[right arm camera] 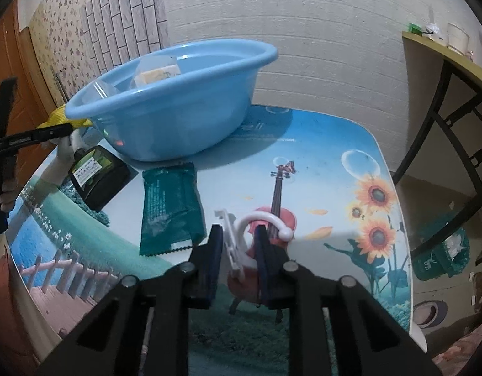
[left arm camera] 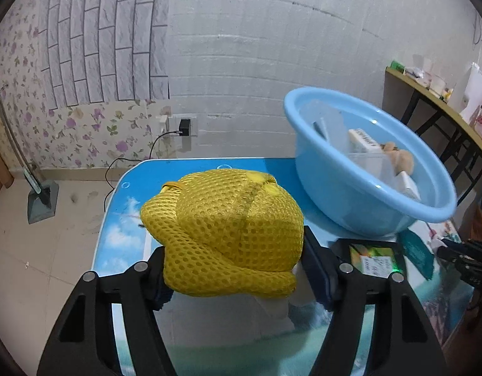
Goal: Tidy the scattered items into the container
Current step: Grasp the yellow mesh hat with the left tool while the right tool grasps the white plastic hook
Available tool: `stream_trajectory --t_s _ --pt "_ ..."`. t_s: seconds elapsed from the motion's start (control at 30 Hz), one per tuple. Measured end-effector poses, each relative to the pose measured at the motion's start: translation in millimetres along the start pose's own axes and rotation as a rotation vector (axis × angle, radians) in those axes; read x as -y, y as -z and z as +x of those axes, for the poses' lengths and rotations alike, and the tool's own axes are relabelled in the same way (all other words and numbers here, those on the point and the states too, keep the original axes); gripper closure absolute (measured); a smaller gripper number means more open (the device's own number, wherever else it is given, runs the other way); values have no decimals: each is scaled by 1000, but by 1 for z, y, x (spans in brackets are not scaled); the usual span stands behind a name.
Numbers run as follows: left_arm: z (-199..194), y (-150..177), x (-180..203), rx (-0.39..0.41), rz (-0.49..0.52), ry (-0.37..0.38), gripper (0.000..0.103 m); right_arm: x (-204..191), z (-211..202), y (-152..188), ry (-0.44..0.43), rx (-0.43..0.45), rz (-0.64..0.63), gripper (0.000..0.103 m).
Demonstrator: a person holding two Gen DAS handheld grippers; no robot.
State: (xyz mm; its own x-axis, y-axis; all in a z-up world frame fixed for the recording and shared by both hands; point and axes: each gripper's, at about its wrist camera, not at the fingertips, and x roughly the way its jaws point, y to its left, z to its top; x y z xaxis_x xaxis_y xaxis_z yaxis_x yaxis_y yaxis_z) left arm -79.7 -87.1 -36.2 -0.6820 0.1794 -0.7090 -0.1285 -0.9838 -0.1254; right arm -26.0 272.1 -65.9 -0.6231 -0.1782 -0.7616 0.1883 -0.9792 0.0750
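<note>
- The blue basin [right arm camera: 178, 106] stands on the table [right arm camera: 335, 169] and already holds several things: a pale box, a clear plastic piece and some tan lumps, so the tidying looks partly done.
- The left hand-held gripper [left arm camera: 233, 269] is clamped on a yellow mesh bag [left arm camera: 225, 232], which is off the table surface and just beside the basin, not yet inside.
- The right hand-held gripper [right arm camera: 239, 257] has its fingers closed around a white plastic hook [right arm camera: 256, 222], low over the table.
- Left to go in, by my reading: the bag, the hook, a dark green packet [right arm camera: 170, 206] and a black box [right arm camera: 98, 175] with a green label, both lying near the basin's foot.
- The basin's tall wall stands between each held item and its inside, so each needs lifting over the rim.
</note>
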Motion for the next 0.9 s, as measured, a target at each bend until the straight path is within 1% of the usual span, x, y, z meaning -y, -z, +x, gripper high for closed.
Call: stream_trajectory --t_s 0.1,0.27,0.47,0.5,0.53,0.57,0.63,0.7,0.73,0.9 --pt "-18 8 4 14 1 -6 34 -3 -3 2 -22 4 -4 86" --pt "-44 28 15 15 9 3 34 -7 -11 2 -39 31 -20 86" --pt "-62 53 29 -2 22 22 34 -11 -14 7 -32 39 -52 85" --pt "-63 58 33 -11 26 25 34 -11 -14 7 -34 39 -53 83" --pt "-62 61 35 -22 32 25 34 -11 -15 7 -38 35 -49 78" --pt "-60 64 37 -32 41 21 34 -10 -15 7 -39 35 -44 74" --pt "-57 69 39 -46 55 4 34 -9 -18 6 -35 47 -36 63" --pt "-53 72 39 -57 64 -7 33 -8 -21 6 -25 59 -39 56" --pt "-52 72 40 -57 64 -12 33 -7 -21 6 -17 61 -43 53" --pt "-46 74 37 -74 65 -30 31 1 -16 8 18 44 -25 52"
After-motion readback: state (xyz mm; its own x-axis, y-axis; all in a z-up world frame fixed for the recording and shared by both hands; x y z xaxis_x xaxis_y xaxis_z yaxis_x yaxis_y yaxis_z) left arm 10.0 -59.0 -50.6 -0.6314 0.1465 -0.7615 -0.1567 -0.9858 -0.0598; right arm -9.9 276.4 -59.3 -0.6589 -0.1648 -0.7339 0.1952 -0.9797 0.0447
